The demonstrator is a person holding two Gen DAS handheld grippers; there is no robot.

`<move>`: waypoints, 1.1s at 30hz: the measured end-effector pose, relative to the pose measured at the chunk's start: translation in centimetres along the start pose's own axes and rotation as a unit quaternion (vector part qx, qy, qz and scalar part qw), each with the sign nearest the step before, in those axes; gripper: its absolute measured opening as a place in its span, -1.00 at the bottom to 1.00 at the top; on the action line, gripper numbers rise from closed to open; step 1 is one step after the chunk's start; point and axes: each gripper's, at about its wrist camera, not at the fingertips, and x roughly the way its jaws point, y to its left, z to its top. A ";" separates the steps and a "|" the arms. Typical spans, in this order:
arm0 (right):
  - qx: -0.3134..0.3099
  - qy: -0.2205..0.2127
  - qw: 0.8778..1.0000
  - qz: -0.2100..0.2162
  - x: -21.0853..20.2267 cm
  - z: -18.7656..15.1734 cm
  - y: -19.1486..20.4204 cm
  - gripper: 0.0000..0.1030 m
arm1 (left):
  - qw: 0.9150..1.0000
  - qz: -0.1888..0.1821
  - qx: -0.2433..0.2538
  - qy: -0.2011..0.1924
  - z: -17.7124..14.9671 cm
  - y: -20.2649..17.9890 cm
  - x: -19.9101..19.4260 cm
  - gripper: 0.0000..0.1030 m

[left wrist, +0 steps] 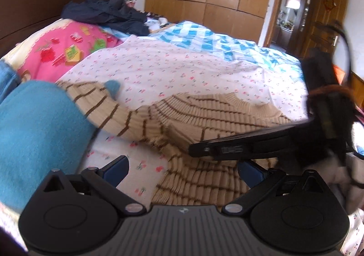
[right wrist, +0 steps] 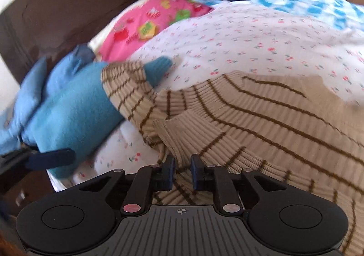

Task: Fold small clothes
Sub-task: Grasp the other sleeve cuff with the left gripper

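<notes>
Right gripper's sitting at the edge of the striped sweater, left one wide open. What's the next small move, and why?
Probably close the right gripper fully on the fold of the beige striped sweater between its fingers. The jaws stand narrowly apart with knit in the gap, so the grip looks unsure. The left gripper is open and holds nothing, while a sleeve lies over the blue garment, still unfolded.

Striped beige sweater [left wrist: 204,117] on a flowered bedsheet [left wrist: 170,69], wide-spread left gripper [left wrist: 184,170] over it, blue garment [left wrist: 38,133] alongside.
</notes>
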 end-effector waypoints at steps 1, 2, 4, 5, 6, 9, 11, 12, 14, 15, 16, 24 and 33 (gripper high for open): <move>0.022 -0.017 1.000 0.003 -1.2 -0.1 -0.8 -0.61 | 1.000 -0.005 0.003 -0.004 0.4 -0.3 0.3 1.00; 0.044 -0.036 0.998 0.004 -2.6 -0.4 -1.8 -0.59 | 1.000 -0.010 0.007 -0.009 0.8 -0.7 0.8 1.00; 0.074 -0.069 0.995 -0.015 -5.3 -1.0 -3.7 -0.56 | 1.000 -0.014 0.015 -0.019 1.7 -1.5 1.7 1.00; 0.088 -0.081 0.992 -0.032 -6.7 -1.5 -4.8 -0.54 | 0.999 -0.016 0.018 -0.026 2.2 -2.1 2.3 1.00; 0.099 -0.089 0.990 -0.049 -7.8 -2.1 -5.9 -0.52 | 0.999 -0.016 0.020 -0.028 2.6 -2.5 3.0 1.00; 0.136 -0.091 0.980 -0.113 -10.2 -4.4 -9.3 -0.52 | 0.999 -0.012 0.027 -0.017 3.2 -3.5 5.6 1.00; 0.176 -0.078 0.968 -0.160 -11.0 -6.5 -11.8 -0.52 | 1.000 0.001 0.027 0.009 2.9 -3.8 7.7 1.00; 0.192 -0.072 0.962 -0.179 -11.1 -7.4 -12.8 -0.58 | 0.999 0.007 0.026 0.026 2.5 -3.7 8.8 1.00; 0.217 -0.073 0.955 -0.186 -11.2 -8.9 -14.1 -0.63 | 0.997 0.015 0.024 0.074 1.4 -3.2 10.8 1.00; 0.222 -0.080 0.955 -0.181 -11.4 -9.0 -14.1 -0.63 | 0.995 0.016 0.026 0.093 1.0 -3.0 11.4 1.00; 0.221 -0.084 0.954 -0.181 -11.5 -8.9 -13.9 -0.57 | 0.994 0.016 0.026 0.102 0.7 -2.8 11.6 1.00; 0.122 -0.102 0.973 -0.166 -11.3 -6.3 -9.1 -0.52 | 0.997 0.035 -0.046 0.042 0.9 -0.2 6.7 1.00; 0.089 -0.085 0.987 -0.108 -8.4 -5.2 -4.9 -0.47 | 0.987 0.116 -0.109 -0.036 6.5 10.6 3.5 0.92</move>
